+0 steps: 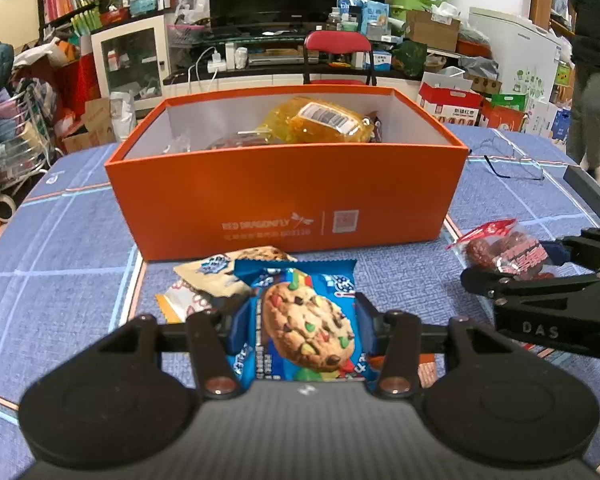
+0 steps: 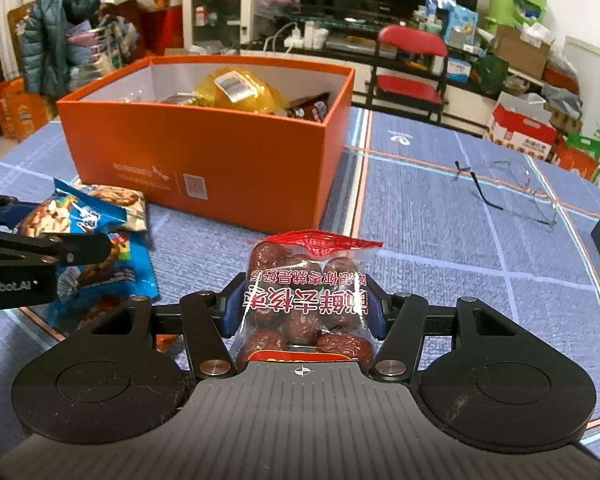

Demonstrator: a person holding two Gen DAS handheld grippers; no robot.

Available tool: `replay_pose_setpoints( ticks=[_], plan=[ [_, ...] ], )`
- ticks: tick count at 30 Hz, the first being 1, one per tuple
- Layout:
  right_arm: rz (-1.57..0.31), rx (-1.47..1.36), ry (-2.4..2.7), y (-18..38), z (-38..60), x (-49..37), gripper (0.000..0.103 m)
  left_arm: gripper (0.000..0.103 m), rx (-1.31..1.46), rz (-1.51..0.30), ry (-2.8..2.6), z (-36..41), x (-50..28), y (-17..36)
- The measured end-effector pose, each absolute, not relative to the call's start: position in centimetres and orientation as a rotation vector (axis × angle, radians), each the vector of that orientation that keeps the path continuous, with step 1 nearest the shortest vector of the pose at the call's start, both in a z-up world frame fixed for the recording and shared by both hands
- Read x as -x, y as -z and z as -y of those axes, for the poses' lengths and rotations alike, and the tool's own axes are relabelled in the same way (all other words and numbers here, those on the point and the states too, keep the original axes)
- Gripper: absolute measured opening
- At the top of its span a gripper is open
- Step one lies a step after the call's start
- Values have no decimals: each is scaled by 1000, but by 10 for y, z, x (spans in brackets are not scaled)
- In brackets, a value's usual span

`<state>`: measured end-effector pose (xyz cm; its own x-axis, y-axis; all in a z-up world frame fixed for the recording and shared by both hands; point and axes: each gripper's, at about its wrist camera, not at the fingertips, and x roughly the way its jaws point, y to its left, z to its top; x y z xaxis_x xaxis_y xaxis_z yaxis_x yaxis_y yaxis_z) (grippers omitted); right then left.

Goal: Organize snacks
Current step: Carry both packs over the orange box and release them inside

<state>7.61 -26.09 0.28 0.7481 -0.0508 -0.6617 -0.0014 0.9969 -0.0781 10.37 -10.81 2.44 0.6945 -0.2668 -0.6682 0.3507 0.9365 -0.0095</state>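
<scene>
Clamped between my left gripper (image 1: 300, 320)'s blue pads is a blue cookie packet (image 1: 306, 320), held just above the blue tablecloth (image 1: 60, 260) near its front edge. My right gripper (image 2: 302, 308) is likewise closed on a clear bag of red dates (image 2: 304, 304), its red top seal pointing toward the far edge. Two more cookie packets (image 1: 216, 276) lie on the cloth just before the orange box (image 1: 284, 196), which sits open toward the far left part of the tabletop. Inside the box I see a yellow bag (image 1: 320, 120) with a barcode label and a dark wrapper (image 2: 310, 110). Eyeglasses (image 2: 508, 188) rest well apart, toward the right edge.
</scene>
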Motion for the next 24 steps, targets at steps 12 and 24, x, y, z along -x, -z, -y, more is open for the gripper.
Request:
replay_pose_setpoints(
  ticks=[12, 24],
  plan=[
    [-669, 66, -15, -39, 253, -50, 45, 50, -59, -707, 369, 85, -84, -48],
    [-497, -7, -38, -112, 258, -79, 45, 50, -22, -590, 284, 25, -135, -122]
  ],
)
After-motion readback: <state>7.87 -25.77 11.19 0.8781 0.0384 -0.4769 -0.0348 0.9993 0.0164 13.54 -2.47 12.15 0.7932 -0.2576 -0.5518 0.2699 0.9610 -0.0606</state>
